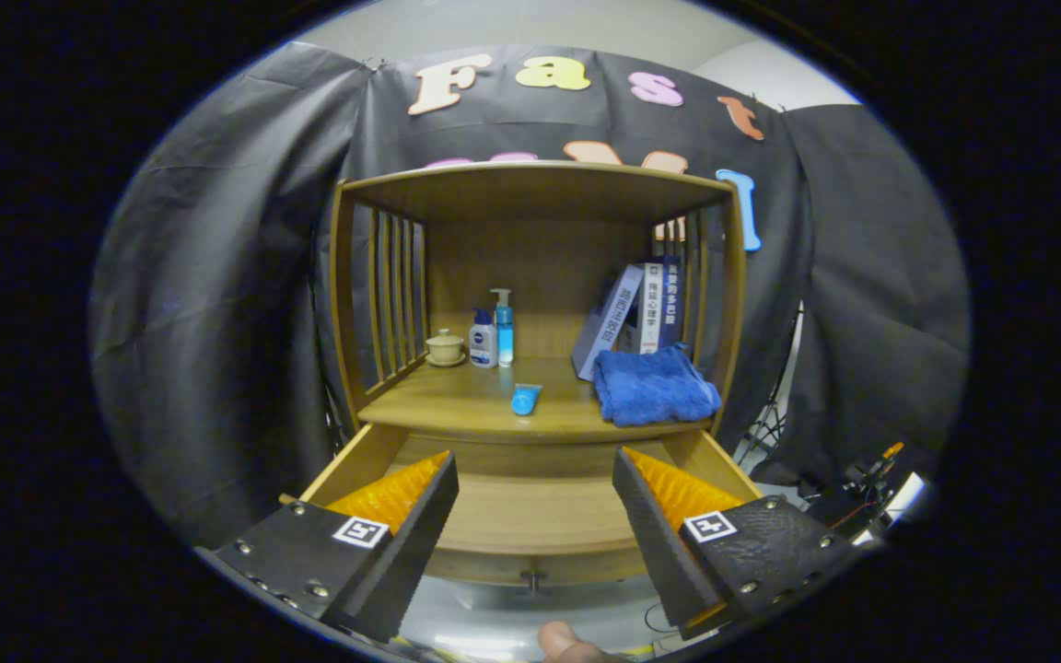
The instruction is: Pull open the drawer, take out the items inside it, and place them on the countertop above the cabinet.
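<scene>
The wooden cabinet's drawer (530,516) is pulled out toward me, its bare wooden floor showing between my fingers, with a small knob (532,580) on its front. My gripper (535,465) is open above the drawer, holding nothing. On the countertop (457,405) just beyond the fingers lies a small blue tube (525,399). To its right rests a folded blue towel (655,387). The fingers hide the drawer's left and right corners.
At the back left of the countertop stand a small lidded cup (445,347), a white-blue bottle (483,339) and a blue pump bottle (504,327). Books (636,313) lean at the back right. Slatted sides and a wooden roof enclose the shelf. A fingertip (563,640) shows below the drawer front.
</scene>
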Available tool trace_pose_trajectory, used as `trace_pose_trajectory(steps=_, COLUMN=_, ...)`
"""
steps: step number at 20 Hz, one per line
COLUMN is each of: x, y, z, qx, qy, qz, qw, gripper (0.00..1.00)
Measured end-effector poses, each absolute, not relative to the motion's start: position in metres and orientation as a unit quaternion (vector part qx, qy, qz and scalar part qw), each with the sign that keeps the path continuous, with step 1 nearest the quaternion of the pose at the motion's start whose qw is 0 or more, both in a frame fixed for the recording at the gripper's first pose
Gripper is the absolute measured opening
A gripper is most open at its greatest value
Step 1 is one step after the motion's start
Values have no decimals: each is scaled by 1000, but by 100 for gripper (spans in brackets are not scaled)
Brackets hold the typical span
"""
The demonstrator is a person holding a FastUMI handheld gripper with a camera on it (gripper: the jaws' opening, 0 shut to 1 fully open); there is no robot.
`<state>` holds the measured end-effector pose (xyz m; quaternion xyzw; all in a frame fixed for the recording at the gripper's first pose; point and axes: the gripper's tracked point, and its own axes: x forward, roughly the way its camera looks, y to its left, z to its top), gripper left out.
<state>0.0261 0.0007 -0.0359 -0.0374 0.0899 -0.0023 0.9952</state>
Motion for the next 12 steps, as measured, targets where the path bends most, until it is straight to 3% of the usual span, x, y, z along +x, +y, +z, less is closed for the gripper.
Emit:
trace_pose_trajectory(steps=6, x=-19, y=-14, z=-93, qx=-32, qy=70, qz=3, qw=997, gripper=100)
trace_pose_trajectory(steps=12, x=-29, y=-2, z=-155, qx=14, qy=102, qz=22, qw=994, gripper=100)
